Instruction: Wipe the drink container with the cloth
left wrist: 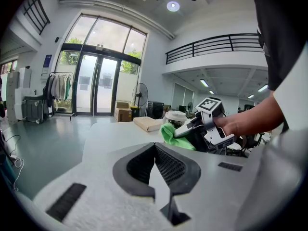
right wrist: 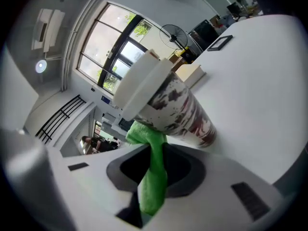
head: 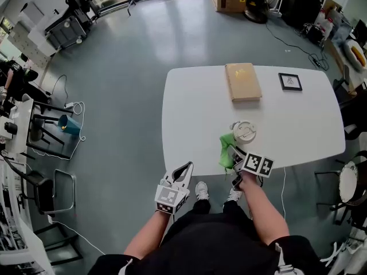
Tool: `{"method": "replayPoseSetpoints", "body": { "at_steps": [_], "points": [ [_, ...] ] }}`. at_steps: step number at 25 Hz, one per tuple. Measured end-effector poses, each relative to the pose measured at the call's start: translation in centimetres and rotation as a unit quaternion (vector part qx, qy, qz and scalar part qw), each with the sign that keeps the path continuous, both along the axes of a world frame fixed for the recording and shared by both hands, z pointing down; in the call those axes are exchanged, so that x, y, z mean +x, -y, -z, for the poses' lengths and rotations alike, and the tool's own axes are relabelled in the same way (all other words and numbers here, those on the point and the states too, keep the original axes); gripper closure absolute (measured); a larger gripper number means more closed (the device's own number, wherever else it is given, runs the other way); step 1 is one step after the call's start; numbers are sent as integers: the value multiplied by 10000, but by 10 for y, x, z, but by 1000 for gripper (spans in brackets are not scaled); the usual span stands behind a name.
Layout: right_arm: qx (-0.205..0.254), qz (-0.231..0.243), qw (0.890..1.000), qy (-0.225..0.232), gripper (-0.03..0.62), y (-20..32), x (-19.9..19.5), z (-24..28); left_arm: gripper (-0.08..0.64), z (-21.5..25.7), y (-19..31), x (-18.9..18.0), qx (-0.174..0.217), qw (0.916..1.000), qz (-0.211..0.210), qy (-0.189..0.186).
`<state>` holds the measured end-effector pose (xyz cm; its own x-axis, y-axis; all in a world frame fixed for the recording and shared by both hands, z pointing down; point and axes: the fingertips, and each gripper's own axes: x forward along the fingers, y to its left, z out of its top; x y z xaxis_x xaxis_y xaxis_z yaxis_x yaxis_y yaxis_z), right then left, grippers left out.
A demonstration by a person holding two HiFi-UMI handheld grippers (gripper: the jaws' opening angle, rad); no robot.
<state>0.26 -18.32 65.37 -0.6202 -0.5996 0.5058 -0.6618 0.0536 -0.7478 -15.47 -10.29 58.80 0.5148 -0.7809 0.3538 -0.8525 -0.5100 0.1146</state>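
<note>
The drink container (head: 243, 132) is a paper cup with a white lid, standing near the front edge of the white table (head: 195, 96). In the right gripper view the cup (right wrist: 168, 107) shows red-brown print and fills the middle. My right gripper (head: 232, 158) is shut on a green cloth (head: 226, 151), which hangs from the jaws (right wrist: 153, 172) and presses against the cup's side. My left gripper (head: 182, 174) is off the table's front left edge, shut and holding nothing. The left gripper view shows the cloth (left wrist: 174, 134) and cup (left wrist: 175, 118) ahead.
A tan cardboard box (head: 242, 81) lies at the table's far middle. A small black picture frame (head: 290, 81) lies far right. A round stool (head: 347, 181) stands right of the table; chairs and cables are on the floor at left.
</note>
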Motion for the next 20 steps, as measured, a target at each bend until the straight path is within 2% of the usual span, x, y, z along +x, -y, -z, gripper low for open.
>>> {"method": "replayPoseSetpoints", "body": {
  "at_steps": [7,14,20],
  "points": [
    [-317,-632,9970,307,509,10,-1,-32,552,-8,-3,-6,-69,10000,-28,23],
    [-658,-1300,9890,252,509,17,-3,-65,552,-9,-5,-17,-66,10000,40,48],
    [-762,-1751,9808,394,509,23,-3,-78,552,-8,-1,-19,-55,10000,19,69]
  ]
}}
